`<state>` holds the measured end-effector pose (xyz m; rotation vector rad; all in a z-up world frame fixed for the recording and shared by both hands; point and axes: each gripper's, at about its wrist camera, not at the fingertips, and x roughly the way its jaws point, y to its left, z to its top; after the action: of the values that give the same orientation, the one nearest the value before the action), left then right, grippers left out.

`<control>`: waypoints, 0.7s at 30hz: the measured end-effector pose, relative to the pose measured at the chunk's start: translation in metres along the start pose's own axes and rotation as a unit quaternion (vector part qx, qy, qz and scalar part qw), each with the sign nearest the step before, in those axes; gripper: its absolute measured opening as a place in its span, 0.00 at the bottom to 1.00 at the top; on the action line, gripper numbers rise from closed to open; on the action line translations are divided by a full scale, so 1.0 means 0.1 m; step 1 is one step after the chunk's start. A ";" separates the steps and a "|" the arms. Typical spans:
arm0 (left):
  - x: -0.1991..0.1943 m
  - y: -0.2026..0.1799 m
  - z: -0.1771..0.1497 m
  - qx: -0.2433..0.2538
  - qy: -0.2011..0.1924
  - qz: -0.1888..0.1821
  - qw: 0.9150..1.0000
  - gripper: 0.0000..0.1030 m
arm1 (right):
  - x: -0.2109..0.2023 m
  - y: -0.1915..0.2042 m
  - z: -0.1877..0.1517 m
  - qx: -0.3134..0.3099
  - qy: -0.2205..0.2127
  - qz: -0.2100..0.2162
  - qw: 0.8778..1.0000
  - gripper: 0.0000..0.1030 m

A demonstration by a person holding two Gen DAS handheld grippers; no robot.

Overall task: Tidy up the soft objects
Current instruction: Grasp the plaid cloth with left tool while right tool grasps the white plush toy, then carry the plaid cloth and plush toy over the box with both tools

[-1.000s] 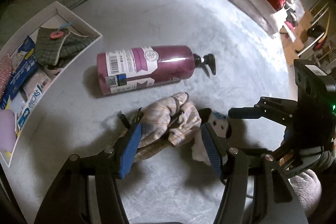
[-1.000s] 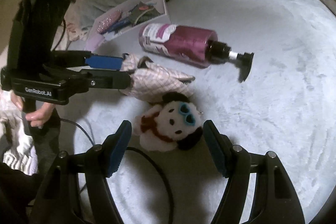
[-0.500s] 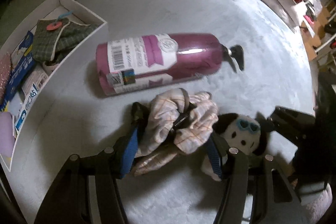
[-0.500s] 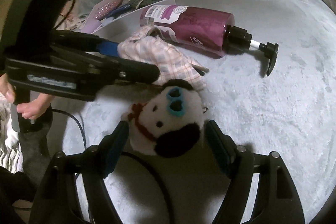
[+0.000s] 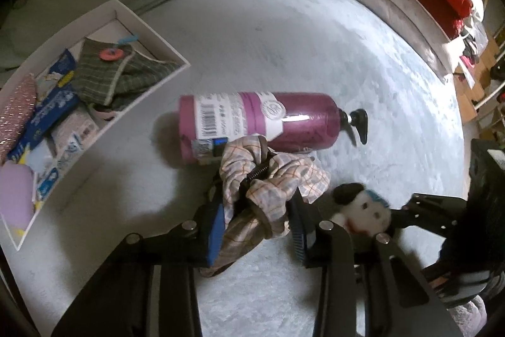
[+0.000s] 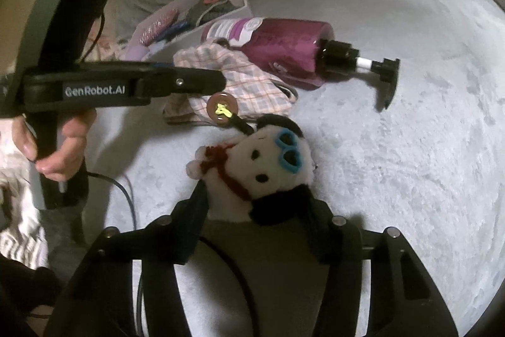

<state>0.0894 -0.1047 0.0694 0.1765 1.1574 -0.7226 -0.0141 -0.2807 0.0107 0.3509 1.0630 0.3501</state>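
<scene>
Pale grey fleece blanket [image 5: 315, 46] with scattered things

On it lie a purple pump bottle [image 5: 268, 122] on its side, a checked cloth pouch [image 5: 268, 185] touching it, a plush toy [image 6: 262, 166], and a white box [image 5: 157, 49] near one edge

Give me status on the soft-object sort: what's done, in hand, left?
Done: a green plaid pouch already lies in the white box. In hand: left gripper closing on the checked cloth pouch; right gripper closing on the plush dog. Left: both still sit on the grey blanket, outside the box, beside the purple pump bottle.
</scene>
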 end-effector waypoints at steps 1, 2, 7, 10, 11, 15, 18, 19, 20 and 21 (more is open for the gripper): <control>-0.04 0.03 0.00 -0.005 -0.005 0.004 1.000 0.34 | -0.05 -0.01 0.00 0.003 -0.005 0.003 1.000 0.53; -0.07 0.05 0.01 -0.008 -0.008 0.004 1.000 0.34 | -0.09 -0.01 0.02 0.006 -0.010 0.004 1.000 0.53; -0.23 0.17 0.01 -0.035 -0.032 0.007 0.999 0.34 | -0.27 0.06 0.15 -0.004 -0.042 0.006 0.999 0.53; -0.32 0.28 0.01 -0.058 -0.043 0.007 0.997 0.34 | -0.32 0.15 0.21 -0.020 -0.055 0.005 0.998 0.53; -0.33 0.30 0.01 -0.064 -0.047 0.007 0.997 0.34 | -0.32 0.20 0.25 -0.028 -0.059 0.006 0.998 0.53; -0.50 0.49 -0.03 -0.101 -0.076 0.011 0.992 0.34 | -0.25 0.31 0.39 -0.048 -0.068 0.011 0.996 0.53; -0.58 0.63 -0.06 -0.132 -0.095 0.021 0.986 0.34 | -0.16 0.44 0.57 -0.062 -0.075 0.017 0.995 0.53; -0.61 0.69 -0.08 -0.145 -0.101 0.027 0.984 0.34 | -0.15 0.48 0.62 -0.068 -0.077 0.017 0.995 0.53; -0.63 0.77 -0.09 -0.159 -0.108 0.029 0.981 0.34 | -0.14 0.54 0.66 -0.074 -0.080 0.017 0.994 0.53; -0.66 0.84 -0.10 -0.172 -0.114 0.029 0.978 0.34 | -0.12 0.58 0.72 -0.079 -0.083 0.019 0.993 0.53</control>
<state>0.1185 -0.0069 0.1036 -0.1609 1.0343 -0.4667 0.0379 -0.2426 0.0772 0.2535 0.8610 0.4287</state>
